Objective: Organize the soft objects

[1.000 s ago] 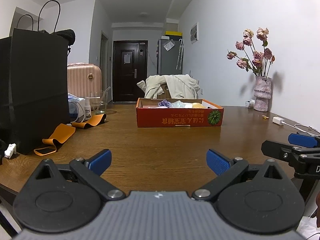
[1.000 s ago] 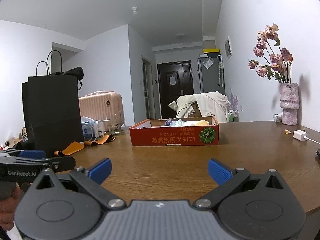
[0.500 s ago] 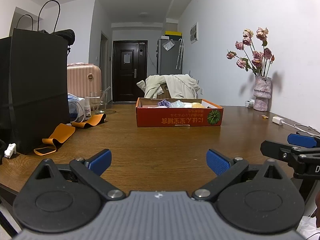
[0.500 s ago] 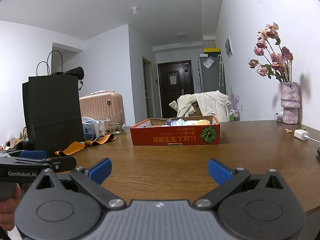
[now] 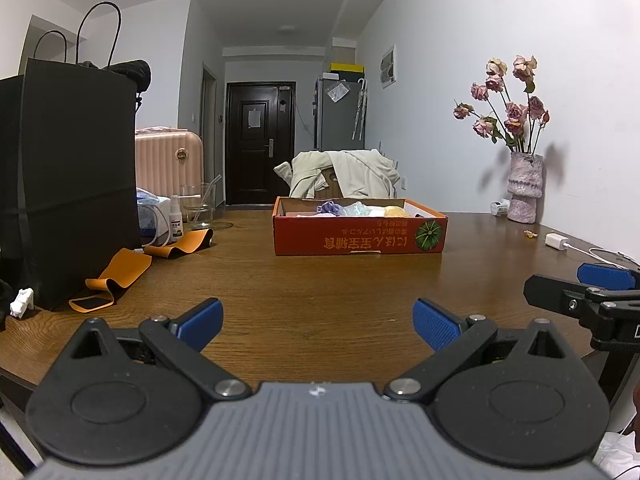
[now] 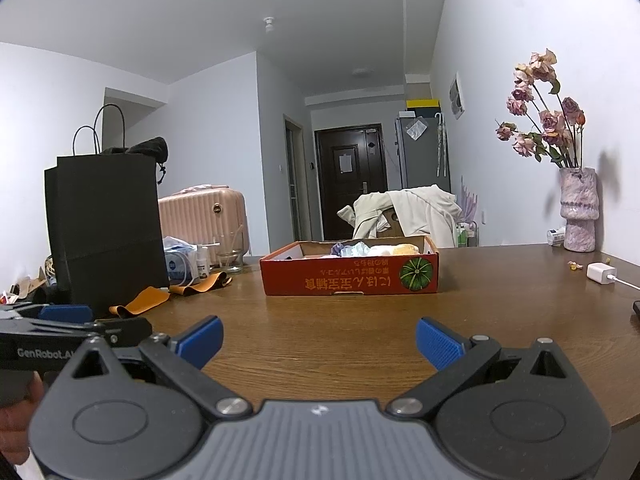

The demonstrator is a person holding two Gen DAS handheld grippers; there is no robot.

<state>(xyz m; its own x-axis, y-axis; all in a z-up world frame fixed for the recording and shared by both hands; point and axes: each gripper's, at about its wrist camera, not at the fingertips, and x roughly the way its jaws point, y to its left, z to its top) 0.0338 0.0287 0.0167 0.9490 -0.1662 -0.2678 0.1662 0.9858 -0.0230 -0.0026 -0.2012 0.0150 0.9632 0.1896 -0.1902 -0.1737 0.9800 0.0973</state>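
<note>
A red cardboard box [image 5: 359, 236] is seen lying on the middle of a brown wooden table [image 5: 320, 292], and it serves as the landmark here. Soft objects [image 5: 362, 210] are piled inside it: a purple one, a pale blue one, a white one and a yellow one can be told apart. Left of the box, one tall black paper bag [image 5: 68, 184] is stood, with one orange band [image 5: 116, 276] laid in front of it and one small spray bottle [image 5: 175, 220] beside one glass jar [image 5: 197, 210]. Right of the box, one vase of dried roses [image 5: 523, 188] and one white charger [image 5: 557, 241] are placed. Behind the box, a chair draped in pale clothing [image 5: 346, 174] is seen. Nothing is found between the box and the grippers. The left gripper [image 5: 318, 322] is held spread wide and empty, well short of the box. The right gripper [image 6: 318, 338] is likewise spread and empty.
</note>
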